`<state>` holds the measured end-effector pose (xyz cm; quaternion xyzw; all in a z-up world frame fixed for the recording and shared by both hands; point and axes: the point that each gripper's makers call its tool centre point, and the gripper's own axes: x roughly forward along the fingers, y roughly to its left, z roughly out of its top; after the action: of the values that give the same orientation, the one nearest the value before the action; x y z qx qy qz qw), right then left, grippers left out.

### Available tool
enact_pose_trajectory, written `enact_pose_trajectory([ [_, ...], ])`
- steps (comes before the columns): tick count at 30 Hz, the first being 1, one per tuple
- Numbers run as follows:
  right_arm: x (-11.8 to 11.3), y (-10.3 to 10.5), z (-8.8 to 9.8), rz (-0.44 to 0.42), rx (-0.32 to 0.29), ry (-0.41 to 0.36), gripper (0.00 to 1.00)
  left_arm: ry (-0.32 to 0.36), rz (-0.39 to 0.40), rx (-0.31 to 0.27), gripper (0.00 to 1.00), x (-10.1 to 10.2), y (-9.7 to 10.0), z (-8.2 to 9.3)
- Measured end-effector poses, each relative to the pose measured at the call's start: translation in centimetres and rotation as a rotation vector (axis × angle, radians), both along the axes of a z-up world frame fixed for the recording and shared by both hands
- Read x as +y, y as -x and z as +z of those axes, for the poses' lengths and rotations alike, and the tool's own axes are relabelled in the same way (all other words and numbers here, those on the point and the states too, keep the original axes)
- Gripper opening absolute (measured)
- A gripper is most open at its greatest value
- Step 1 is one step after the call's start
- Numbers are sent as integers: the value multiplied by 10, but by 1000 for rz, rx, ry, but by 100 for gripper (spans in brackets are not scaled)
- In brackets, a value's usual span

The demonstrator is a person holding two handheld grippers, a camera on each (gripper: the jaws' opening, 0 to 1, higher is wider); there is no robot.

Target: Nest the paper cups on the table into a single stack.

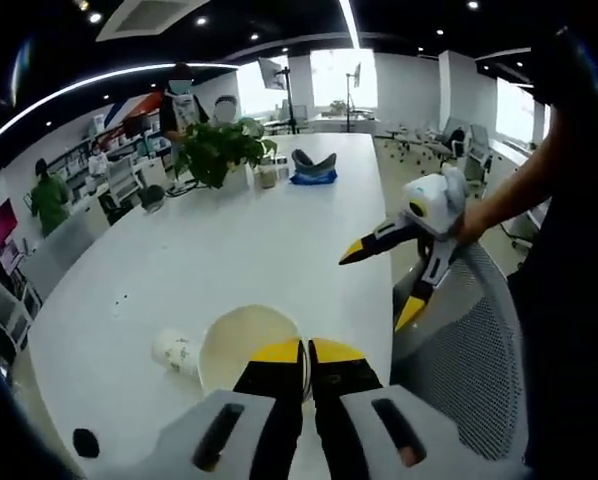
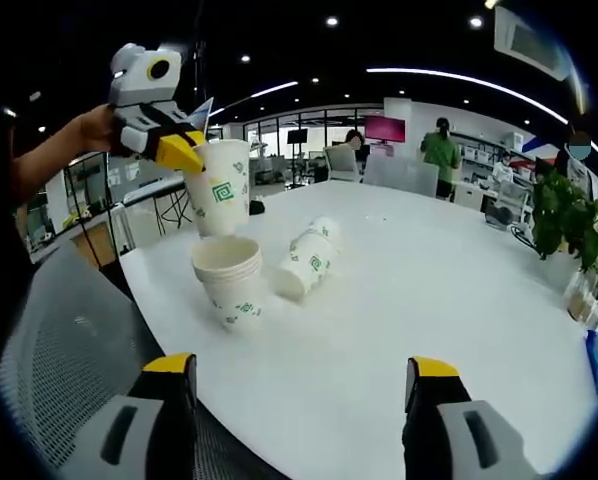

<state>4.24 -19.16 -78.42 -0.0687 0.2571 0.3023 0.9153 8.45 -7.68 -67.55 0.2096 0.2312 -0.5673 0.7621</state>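
- The left gripper (image 2: 184,152) is clamped on the rim of one paper cup (image 2: 221,200), held upright in the air directly above the upright stack (image 2: 230,277) on the tabletop (image 2: 429,290); in the right gripper view a gap shows between the held cup's base and the stack's open mouth.
- In the left gripper view its yellow-tipped jaws sit pressed together over that cup's rim, the cup's pale interior (image 1: 241,345) open just beyond them.
- The stack shows several rims layered one inside another, so part of the nesting looks done, though I cannot count the cups in it.
- Just behind the stack, more cups (image 2: 307,262) lie on their sides on the tabletop, seemingly nested into one another; one of them (image 1: 175,352) also appears beside the held cup in the left gripper view.
- The right gripper (image 2: 297,385) is open and empty, its two jaws spread wide apart over the near edge of the tabletop; it also appears in the left gripper view (image 1: 379,278), held by a hand (image 1: 469,222) above a mesh chair back (image 1: 459,350).
- My judgement: the task is roughly midway. The held cup has yet to go down into the stack, and the tipped cups remain to be picked up and added.
- A potted plant (image 1: 219,150) stands well away at the far end.
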Motion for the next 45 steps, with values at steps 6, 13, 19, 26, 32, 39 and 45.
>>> enact_pose_trajectory([
  [6, 0, 0, -1, 3, 5, 2, 87, -24, -21, 6, 0, -6, 7, -16],
  [13, 1, 1, -2, 5, 11, 5, 86, -70, -19, 14, 0, -5, 6, -39],
  [19, 0, 1, -2, 4, 13, 5, 86, -84, -18, 31, 0, -6, 6, -53],
  [26, 0, 1, -4, 3, 16, 8, 85, -74, -2, 82, 0, -9, 8, -71],
  [32, -1, 1, -4, 0, 18, 8, 85, -46, 17, 154, 1, -11, 12, -84],
  [39, -1, 2, -5, -1, 21, 8, 84, -11, 29, 195, 2, -14, 11, -84],
  [45, -1, 1, -3, -5, 19, 9, 84, 4, 13, 241, 2, -15, 9, -84],
])
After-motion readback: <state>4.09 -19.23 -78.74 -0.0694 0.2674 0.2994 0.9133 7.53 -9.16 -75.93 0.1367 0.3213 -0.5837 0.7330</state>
